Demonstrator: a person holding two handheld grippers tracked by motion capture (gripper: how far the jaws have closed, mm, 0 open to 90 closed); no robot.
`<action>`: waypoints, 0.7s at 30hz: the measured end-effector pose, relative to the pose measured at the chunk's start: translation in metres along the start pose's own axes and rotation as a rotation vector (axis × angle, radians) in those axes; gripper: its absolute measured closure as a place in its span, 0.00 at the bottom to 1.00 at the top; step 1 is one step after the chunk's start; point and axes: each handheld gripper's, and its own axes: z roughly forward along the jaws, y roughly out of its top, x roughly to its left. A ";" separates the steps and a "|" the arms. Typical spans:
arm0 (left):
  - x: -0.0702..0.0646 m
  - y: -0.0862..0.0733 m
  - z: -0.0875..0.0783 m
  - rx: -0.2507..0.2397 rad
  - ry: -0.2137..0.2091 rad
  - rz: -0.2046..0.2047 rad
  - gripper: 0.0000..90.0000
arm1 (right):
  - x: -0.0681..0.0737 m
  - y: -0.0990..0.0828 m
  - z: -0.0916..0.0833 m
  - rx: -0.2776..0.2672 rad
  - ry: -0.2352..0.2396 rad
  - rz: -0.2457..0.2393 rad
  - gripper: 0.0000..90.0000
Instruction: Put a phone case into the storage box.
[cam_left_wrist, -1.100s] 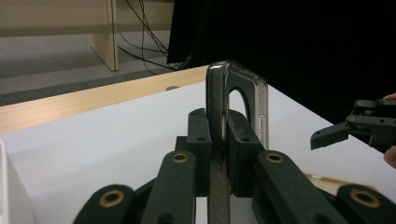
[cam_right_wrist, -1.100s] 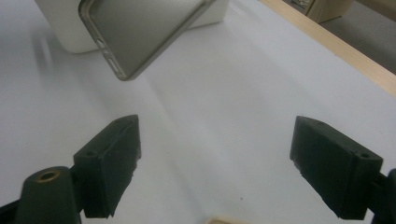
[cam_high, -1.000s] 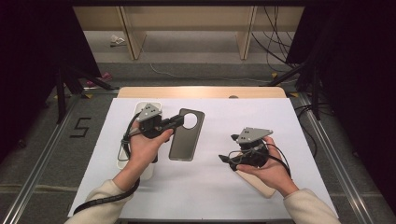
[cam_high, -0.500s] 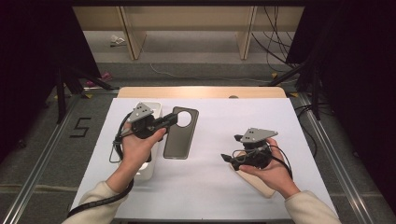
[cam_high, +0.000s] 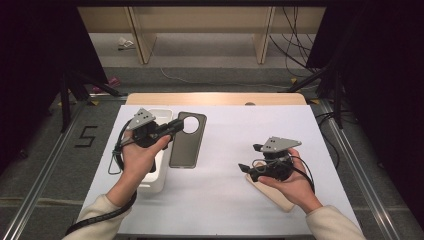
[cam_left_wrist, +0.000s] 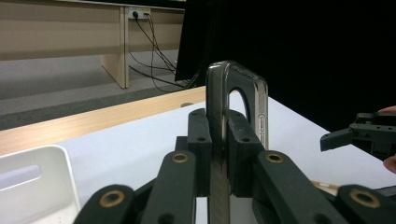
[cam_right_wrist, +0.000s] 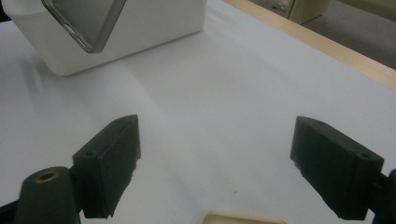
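Note:
A dark, see-through phone case (cam_high: 187, 142) with a round camera hole lies flat-side up beside the white bin (cam_high: 150, 183). My left gripper (cam_high: 175, 127) is shut on its long edge near the hole. In the left gripper view the case (cam_left_wrist: 238, 107) stands edge-on between the jaws of that gripper (cam_left_wrist: 219, 140). I cannot tell whether the case rests on the table or hangs just above it. My right gripper (cam_high: 247, 170) is open with nothing in it, low over the white sheet at the right. Its fingers (cam_right_wrist: 112, 163) stand wide apart, with the case's corner (cam_right_wrist: 84, 18) far ahead.
The white bin (cam_right_wrist: 140, 28) sits at the left under the left hand. A pale wooden board (cam_high: 272, 195) lies under the right hand, its edge (cam_right_wrist: 245, 218) just below the right jaws. The table's wooden far edge (cam_high: 215, 98) borders the white sheet.
The left gripper has carried the phone case slightly left, toward the white bin. The right gripper has drifted a little right and stayed open.

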 end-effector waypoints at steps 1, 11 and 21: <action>0.001 0.001 -0.001 -0.003 0.001 -0.001 0.90 | 0.000 0.000 0.000 0.000 0.000 0.000 0.19; 0.009 0.008 -0.008 -0.013 0.003 -0.009 0.90 | -0.001 -0.002 -0.003 -0.006 -0.002 0.010 0.19; 0.023 0.013 -0.015 -0.016 0.009 -0.016 0.90 | -0.002 -0.004 -0.005 -0.005 -0.003 0.020 0.19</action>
